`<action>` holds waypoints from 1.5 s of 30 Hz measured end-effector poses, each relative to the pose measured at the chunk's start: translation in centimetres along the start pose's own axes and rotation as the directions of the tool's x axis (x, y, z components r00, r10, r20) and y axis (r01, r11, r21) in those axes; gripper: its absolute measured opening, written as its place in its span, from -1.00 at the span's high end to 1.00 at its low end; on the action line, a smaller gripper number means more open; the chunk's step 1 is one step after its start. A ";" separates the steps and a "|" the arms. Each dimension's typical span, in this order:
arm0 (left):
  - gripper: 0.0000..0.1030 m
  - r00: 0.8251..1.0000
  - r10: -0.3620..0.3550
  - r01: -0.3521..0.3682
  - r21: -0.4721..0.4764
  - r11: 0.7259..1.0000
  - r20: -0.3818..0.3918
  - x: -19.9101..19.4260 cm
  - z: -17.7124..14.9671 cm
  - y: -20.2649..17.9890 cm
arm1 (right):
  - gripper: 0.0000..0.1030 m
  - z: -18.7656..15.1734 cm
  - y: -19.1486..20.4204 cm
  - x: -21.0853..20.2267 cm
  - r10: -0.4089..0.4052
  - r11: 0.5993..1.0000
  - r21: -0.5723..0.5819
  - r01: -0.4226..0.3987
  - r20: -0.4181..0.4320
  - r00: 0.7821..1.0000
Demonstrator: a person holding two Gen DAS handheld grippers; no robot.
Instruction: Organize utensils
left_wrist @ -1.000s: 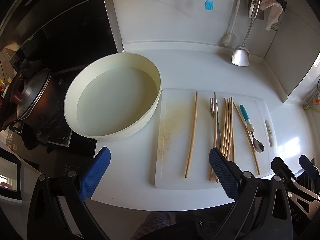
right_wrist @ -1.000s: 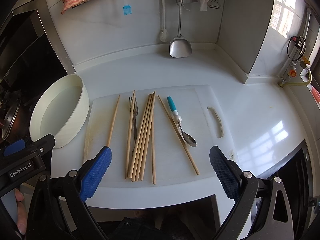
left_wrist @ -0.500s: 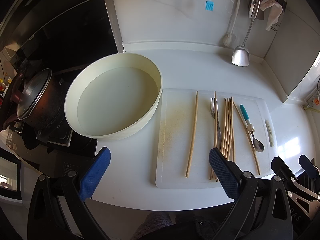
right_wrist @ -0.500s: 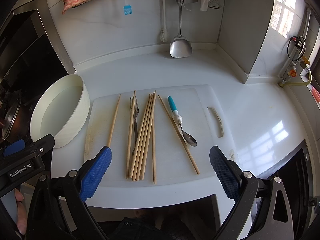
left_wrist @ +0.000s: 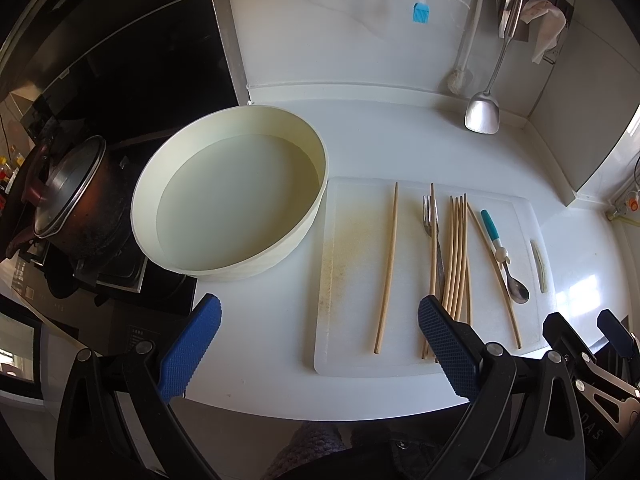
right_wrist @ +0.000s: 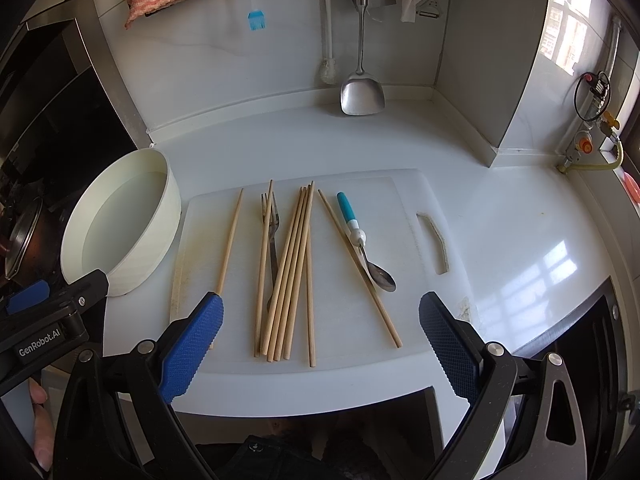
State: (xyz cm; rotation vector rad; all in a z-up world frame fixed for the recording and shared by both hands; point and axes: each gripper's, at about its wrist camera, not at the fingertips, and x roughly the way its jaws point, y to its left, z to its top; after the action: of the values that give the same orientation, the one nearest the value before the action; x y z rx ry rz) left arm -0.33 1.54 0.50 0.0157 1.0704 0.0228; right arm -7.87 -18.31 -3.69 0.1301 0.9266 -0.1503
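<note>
Several wooden chopsticks lie lengthwise on a white cutting board, with one single chopstick apart at the left. A metal fork lies among them, and a spoon with a blue-and-white handle rests at the right. A round cream basin stands left of the board. My left gripper hovers open near the counter's front edge, its right fingertip over the chopsticks' near ends. My right gripper is open above the board's near edge, empty.
A dark pot with a lid sits on the stove at the far left. A metal spatula, a white brush and a blue silicone brush hang on the back wall. Bare white counter lies right of the board.
Both grippers have drifted very slightly backward or upward; the board and utensils sit marginally higher in the right wrist view. Nothing was taken hold of or moved.
</note>
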 end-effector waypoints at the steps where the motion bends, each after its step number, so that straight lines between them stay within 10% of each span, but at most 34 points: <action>1: -0.89 1.000 0.000 0.000 0.001 1.000 -0.002 0.0 0.0 0.0 | -0.82 0.0 0.0 0.0 0.000 1.000 0.003 0.000 -0.001 1.000; 25: -0.88 0.989 -0.145 0.144 0.144 0.979 -0.002 7.1 -1.4 -2.2 | -0.82 -3.1 -4.1 4.4 -0.024 0.996 0.091 0.016 0.091 0.996; 45: -0.88 0.990 -0.079 0.073 0.053 0.996 0.120 12.7 -2.5 -5.4 | -0.82 -1.4 -8.9 11.7 0.106 0.994 -0.008 -0.106 0.179 0.978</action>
State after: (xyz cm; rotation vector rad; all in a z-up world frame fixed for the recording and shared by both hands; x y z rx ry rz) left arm 3.60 -3.56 -11.99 0.0196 0.9484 -0.0720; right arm -3.62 -27.63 -14.34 0.1648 0.7377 -0.0626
